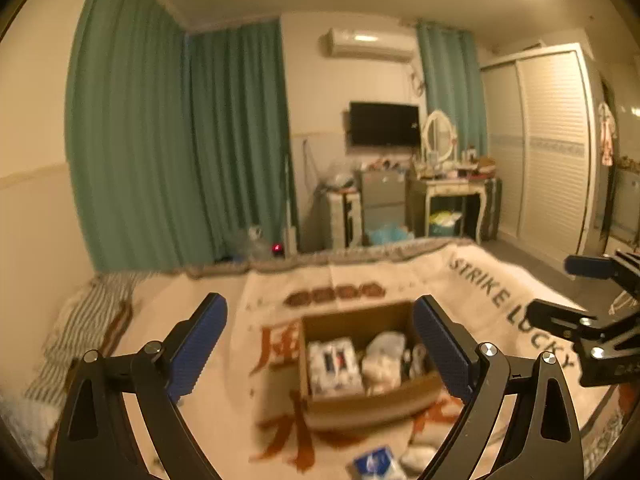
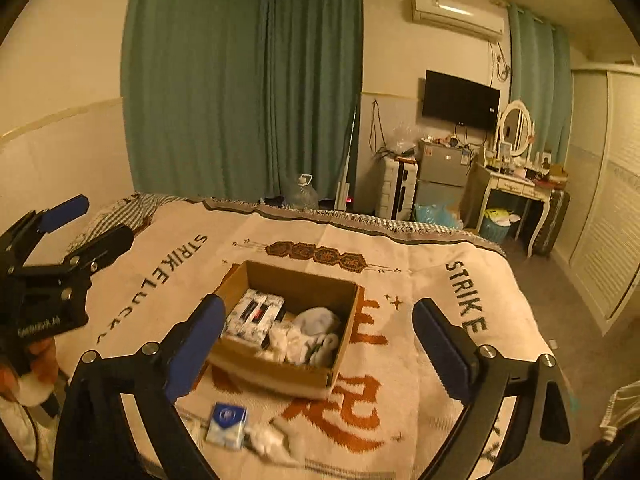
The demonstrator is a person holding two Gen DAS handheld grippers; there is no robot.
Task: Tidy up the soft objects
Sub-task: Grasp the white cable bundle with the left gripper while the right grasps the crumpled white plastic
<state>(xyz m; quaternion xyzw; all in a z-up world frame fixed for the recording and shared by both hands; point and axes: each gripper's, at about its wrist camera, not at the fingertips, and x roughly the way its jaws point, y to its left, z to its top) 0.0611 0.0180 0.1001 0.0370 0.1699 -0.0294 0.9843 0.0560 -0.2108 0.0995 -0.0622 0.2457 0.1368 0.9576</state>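
Note:
A cardboard box sits open on the bed's printed blanket. It holds a tissue pack and white socks or cloths. On the blanket in front of the box lie a blue tissue pack and crumpled white cloth. My left gripper is open and empty above the box's near side. My right gripper is open and empty, hovering over the box. Each gripper shows at the edge of the other's view.
A striped pillow lies at the bed's left. Beyond the bed stand green curtains, a water jug, a small fridge, a dressing table with mirror and a wardrobe.

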